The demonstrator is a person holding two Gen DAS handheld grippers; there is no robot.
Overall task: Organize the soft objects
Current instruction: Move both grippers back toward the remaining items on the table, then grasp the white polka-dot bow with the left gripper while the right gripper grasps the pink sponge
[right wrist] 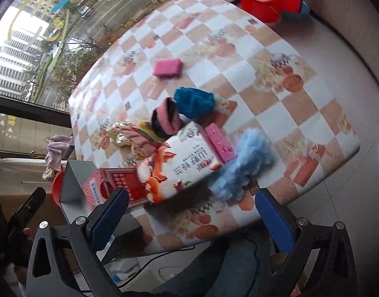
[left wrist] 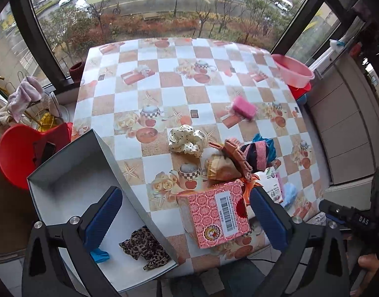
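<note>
Both hand-held grippers, left (left wrist: 187,219) and right (right wrist: 191,219), hang spread and empty at the bench's (left wrist: 164,79) near edge. The soft pile (left wrist: 229,158) lies ahead of both, the blue fluff (right wrist: 241,158) nearest the right one. Only the left view shows inside the grey box (left wrist: 73,185), holding 1 leopard scrunchie (left wrist: 144,250).

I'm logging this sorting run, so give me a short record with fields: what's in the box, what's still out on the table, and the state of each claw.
box: grey box, open
in box: leopard scrunchie, blue item
on table: polka-dot scrunchie, pink sponge, tissue carton, fluffy blue piece
left claw: open, empty
right claw: open, empty
</note>
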